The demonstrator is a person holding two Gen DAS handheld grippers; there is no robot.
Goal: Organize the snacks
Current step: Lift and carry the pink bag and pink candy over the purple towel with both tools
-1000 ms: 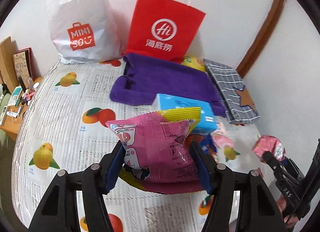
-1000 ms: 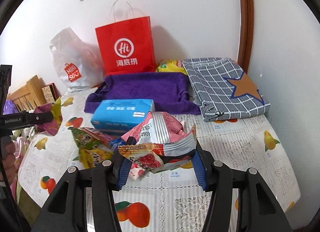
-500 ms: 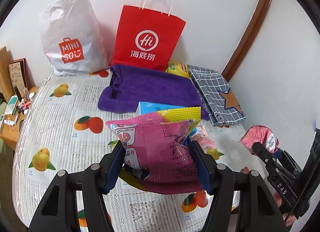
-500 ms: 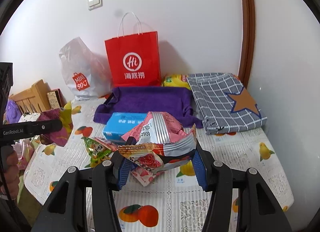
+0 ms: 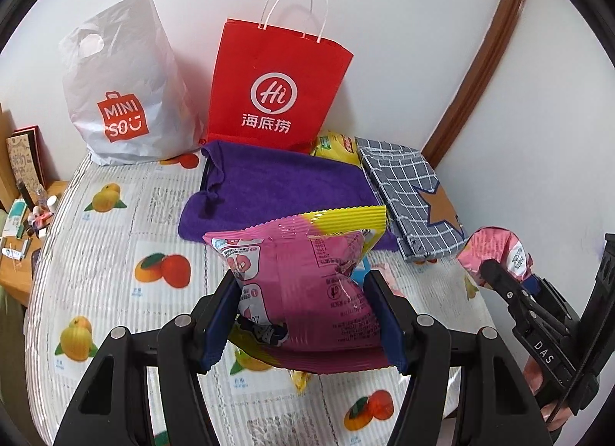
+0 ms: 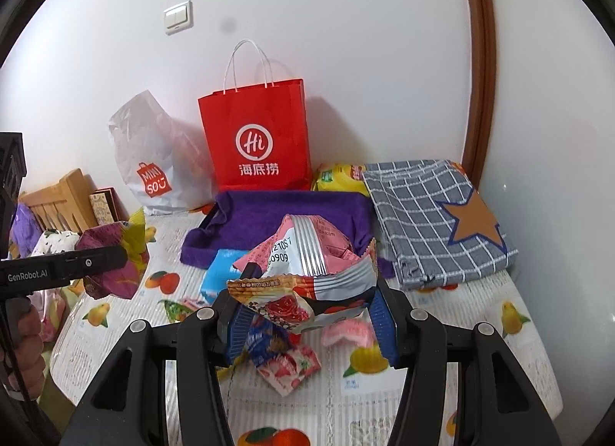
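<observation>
My left gripper point(image 5: 303, 315) is shut on a pink and yellow snack bag point(image 5: 307, 281) and holds it above the table; it also shows in the right wrist view point(image 6: 115, 257). My right gripper point(image 6: 307, 315) is shut on a pink and silver snack packet point(image 6: 307, 265), held above the table; it also shows at the right of the left wrist view point(image 5: 499, 250). Several loose snack packets point(image 6: 288, 365) and a blue box point(image 6: 219, 273) lie on the fruit-print tablecloth point(image 6: 442, 330) below.
A red paper bag point(image 5: 276, 88) and a white Miniso bag point(image 5: 123, 85) stand against the back wall. A purple towel point(image 5: 276, 184), a yellow packet point(image 5: 338, 146) and a grey checked cloth point(image 5: 411, 192) lie in front. A wooden shelf point(image 6: 57, 196) stands left.
Both grippers have risen and pulled back from the table with their snacks; the bags and cloths now look farther away and more of the wall shows.
</observation>
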